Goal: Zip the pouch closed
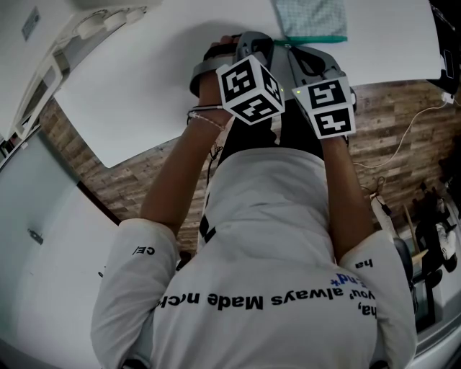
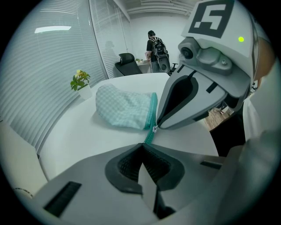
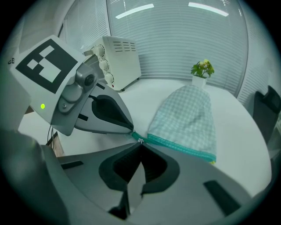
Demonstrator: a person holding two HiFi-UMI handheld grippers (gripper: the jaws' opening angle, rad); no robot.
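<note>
A pale green checked pouch [image 1: 310,17] with a teal zipper [image 1: 318,38] lies on the white table [image 1: 158,86] near its front edge. My left gripper [image 2: 147,141] is shut on the teal tape end of the zipper [image 2: 151,115]. In the right gripper view, that gripper [image 3: 140,143] is shut on the small silver zipper pull [image 3: 140,140], right beside the left gripper's tip [image 3: 130,130]. The pull sits at the tape end of the zipper [image 3: 182,147], which runs along the pouch [image 3: 189,116] edge. Both grippers meet tip to tip in the head view, left gripper [image 1: 276,45] and right gripper [image 1: 291,47].
A white toaster oven [image 3: 116,61] stands at the table's back left, and a small potted plant [image 3: 201,72] behind the pouch. An office chair [image 2: 127,63] and a person [image 2: 156,48] are beyond the table. A cable [image 1: 403,144] lies on the wood floor.
</note>
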